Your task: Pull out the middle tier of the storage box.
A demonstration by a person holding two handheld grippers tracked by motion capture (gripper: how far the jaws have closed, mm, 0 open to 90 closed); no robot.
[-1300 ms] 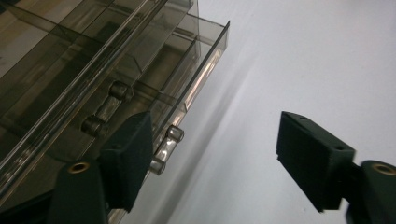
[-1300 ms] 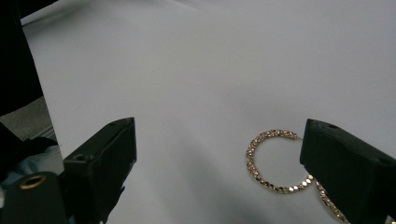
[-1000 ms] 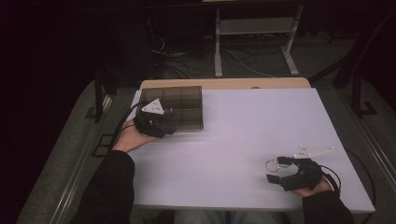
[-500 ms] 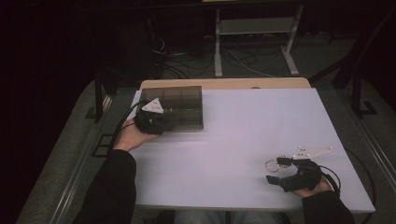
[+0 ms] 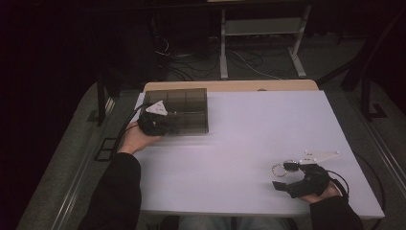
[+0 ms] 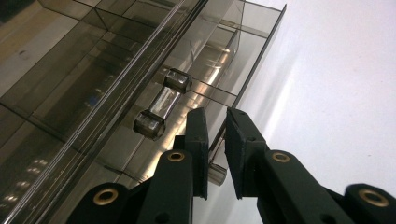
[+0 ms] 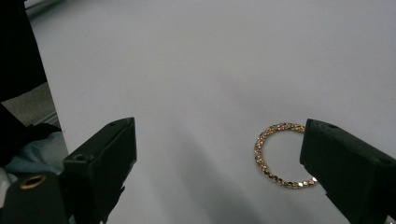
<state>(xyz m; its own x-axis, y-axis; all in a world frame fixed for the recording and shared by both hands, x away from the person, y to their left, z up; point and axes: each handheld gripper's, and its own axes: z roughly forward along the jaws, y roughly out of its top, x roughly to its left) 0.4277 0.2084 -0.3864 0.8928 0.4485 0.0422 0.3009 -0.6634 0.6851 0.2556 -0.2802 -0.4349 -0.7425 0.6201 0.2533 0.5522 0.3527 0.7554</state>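
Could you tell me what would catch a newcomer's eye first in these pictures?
First, the smoky clear box at the table's far left, where the left gripper has just been closing its jaws around a drawer knob. Next, the gold bracelet lying flat near the front right, beside the open right gripper.

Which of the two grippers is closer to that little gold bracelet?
Right. The right gripper hovers open right beside the bracelet; the left gripper is across the table at the smoky drawer box.
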